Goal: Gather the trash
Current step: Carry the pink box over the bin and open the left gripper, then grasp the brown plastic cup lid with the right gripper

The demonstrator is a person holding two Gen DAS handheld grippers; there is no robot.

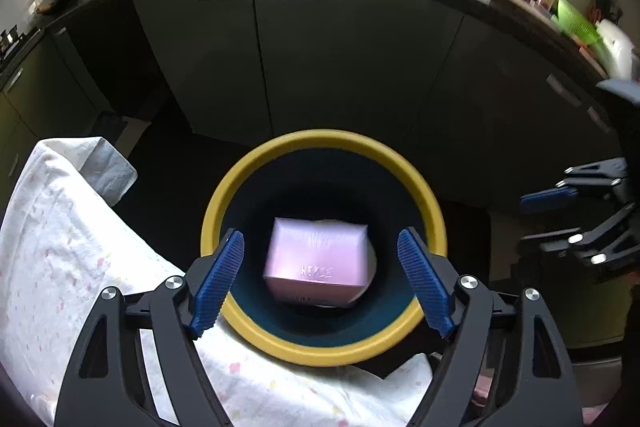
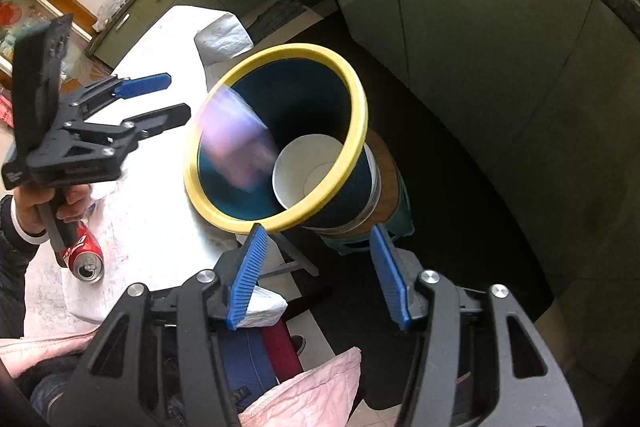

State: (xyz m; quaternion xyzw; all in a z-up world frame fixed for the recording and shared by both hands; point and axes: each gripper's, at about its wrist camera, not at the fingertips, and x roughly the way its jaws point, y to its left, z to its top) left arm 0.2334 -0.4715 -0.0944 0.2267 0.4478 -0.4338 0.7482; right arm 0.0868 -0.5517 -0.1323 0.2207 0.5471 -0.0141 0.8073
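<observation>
A dark blue bin with a yellow rim [image 1: 324, 355] [image 2: 356, 99] stands beside the cloth-covered table. A pink box [image 1: 320, 259] sits within its opening, free of both grippers; in the right wrist view the box [image 2: 236, 147] is a blur at the bin's mouth. A white paper cup [image 2: 308, 171] lies deeper inside. My left gripper [image 1: 320, 239] [image 2: 178, 97] is open above the bin, nothing between its blue pads. My right gripper [image 2: 318, 277] [image 1: 524, 225] is open too and empty, near the bin's rim. A red cola can [image 2: 84, 255] lies on the table under the hand that holds the left gripper.
The table's white patterned cloth [image 1: 80, 247] [image 2: 160, 211] touches the bin's left side. A crumpled white tissue [image 2: 224, 35] lies at its far end. The bin rests on a wooden-topped stool [image 2: 388, 183]. Dark green kitchen cabinets [image 1: 340, 59] stand behind it.
</observation>
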